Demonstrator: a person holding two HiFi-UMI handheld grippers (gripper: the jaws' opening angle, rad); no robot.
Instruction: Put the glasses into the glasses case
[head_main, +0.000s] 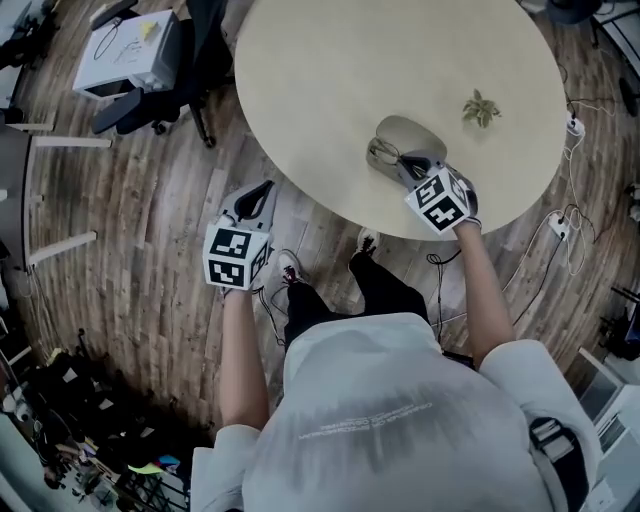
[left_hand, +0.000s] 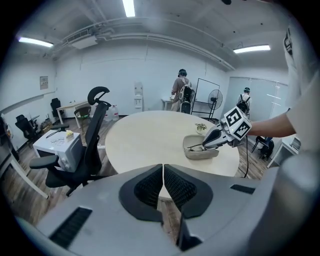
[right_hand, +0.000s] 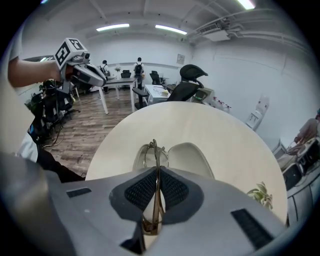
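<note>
The open beige glasses case (head_main: 410, 135) lies on the round table (head_main: 330, 80), near its front edge. My right gripper (head_main: 402, 162) is shut on the thin metal-framed glasses (head_main: 384, 153) and holds them over the case's near half. In the right gripper view the glasses (right_hand: 152, 150) stick out from between the shut jaws, with the case (right_hand: 189, 154) just beyond. My left gripper (head_main: 260, 195) hangs over the floor left of the table, shut with nothing in it (left_hand: 163, 175). From there the case (left_hand: 201, 150) and right gripper (left_hand: 212, 140) show across the table.
A small plant sprig (head_main: 481, 108) lies on the table right of the case. A black office chair (head_main: 170, 95) and a white box (head_main: 130, 50) stand on the floor to the left. Cables and a power strip (head_main: 560, 225) lie on the right. People stand far back.
</note>
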